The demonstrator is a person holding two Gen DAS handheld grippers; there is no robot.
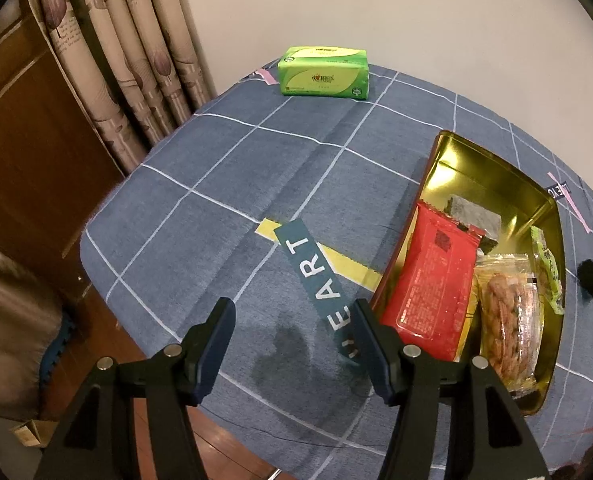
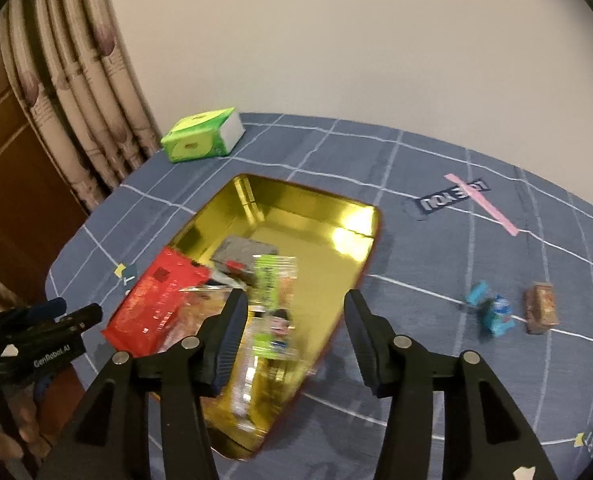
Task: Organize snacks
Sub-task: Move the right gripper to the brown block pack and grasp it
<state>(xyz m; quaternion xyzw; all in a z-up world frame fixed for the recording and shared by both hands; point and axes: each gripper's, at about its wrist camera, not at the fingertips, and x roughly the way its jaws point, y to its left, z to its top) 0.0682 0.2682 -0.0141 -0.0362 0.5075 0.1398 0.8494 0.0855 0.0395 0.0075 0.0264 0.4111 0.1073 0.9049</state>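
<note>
A gold tin (image 1: 496,160) lies on the blue checked tablecloth and holds a red packet (image 1: 432,284), a clear packet of brown biscuits (image 1: 508,320), a green-edged packet (image 1: 548,272) and a grey packet (image 1: 472,216). My left gripper (image 1: 292,308) hangs open over bare cloth just left of the tin, nothing between its fingers. My right gripper (image 2: 295,300) stands open above the tin (image 2: 336,216). Below its gap lies a blurred clear-and-green packet (image 2: 274,280), free of the pads. The red packet (image 2: 156,300) leans over the tin's left rim.
A blue snack (image 2: 492,314) and a brown snack (image 2: 540,308) lie on the cloth right of the tin. A green tissue pack (image 1: 323,74) stands at the table's far edge by the curtain. The table's near edge drops to a wooden floor.
</note>
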